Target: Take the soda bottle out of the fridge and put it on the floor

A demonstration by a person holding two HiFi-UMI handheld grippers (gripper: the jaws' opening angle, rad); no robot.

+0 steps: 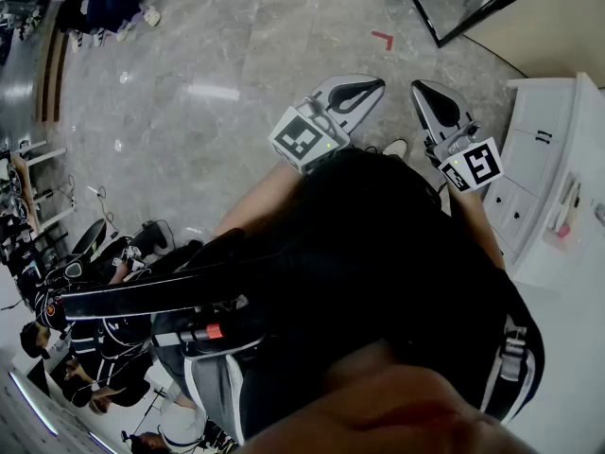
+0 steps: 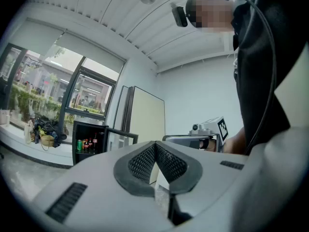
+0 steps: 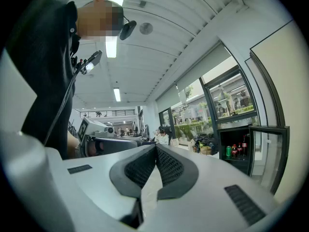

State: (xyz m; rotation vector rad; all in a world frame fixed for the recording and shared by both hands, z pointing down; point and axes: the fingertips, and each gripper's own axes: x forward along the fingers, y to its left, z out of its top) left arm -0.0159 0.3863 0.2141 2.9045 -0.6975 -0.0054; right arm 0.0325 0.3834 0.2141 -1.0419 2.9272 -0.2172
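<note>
Your left gripper [image 2: 155, 145] and right gripper [image 3: 156, 148] both have their fingers [image 3: 170, 166] pinched together on nothing. The soda bottle [image 3: 243, 148] stands well apart from them, inside the open fridge [image 3: 234, 128].

Grey floor [image 1: 217, 64]; red tape mark [image 1: 382, 38] on it.

Bottles [image 2: 90, 144] in fridge [image 2: 91, 124] ahead, drawer unit [image 1: 534, 149] to rt, people [image 1: 104, 339] behind on lt

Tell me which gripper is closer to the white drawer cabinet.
Right. The right gripper hangs just beside the white drawer cabinet, not touching; the left gripper is on its far side, farther off.
</note>
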